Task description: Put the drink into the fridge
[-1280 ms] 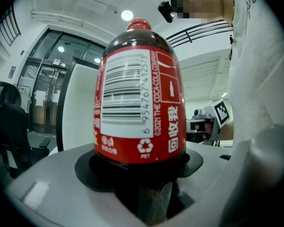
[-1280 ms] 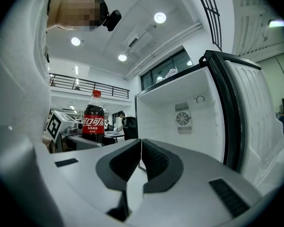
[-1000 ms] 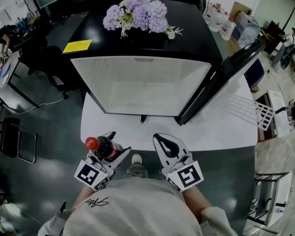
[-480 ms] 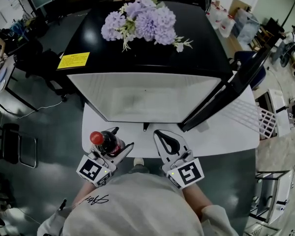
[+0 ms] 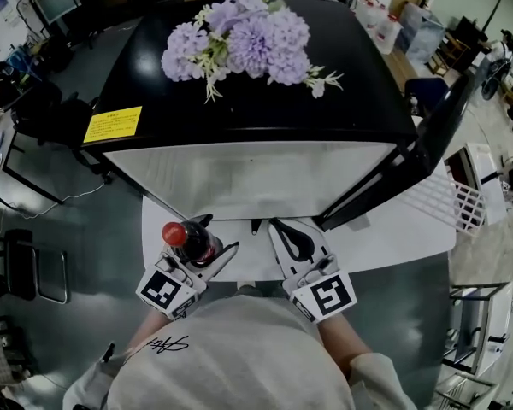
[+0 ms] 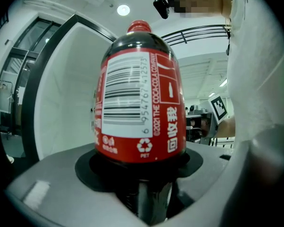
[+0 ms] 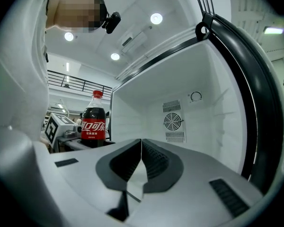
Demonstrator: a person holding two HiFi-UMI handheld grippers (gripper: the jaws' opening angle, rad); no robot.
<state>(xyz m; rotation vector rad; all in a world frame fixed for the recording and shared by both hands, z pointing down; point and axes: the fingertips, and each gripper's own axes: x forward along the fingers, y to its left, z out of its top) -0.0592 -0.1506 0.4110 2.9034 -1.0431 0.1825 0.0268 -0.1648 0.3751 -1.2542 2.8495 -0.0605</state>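
Both claws have moved closer to the open fridge [image 5: 239, 178]. The left claw [image 5: 215, 236] grips the drink [image 5: 188, 243] upright, just outside the fridge's mouth. The right claw [image 5: 278, 226] is closed and empty. Sliding the drink inside looks imminent.

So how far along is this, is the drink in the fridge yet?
Not yet. Done: the fridge door stands open. In hand: the left gripper has its fingers shut on the cola bottle, just in front of the fridge; the right gripper is shut and empty. Left: setting the bottle inside.
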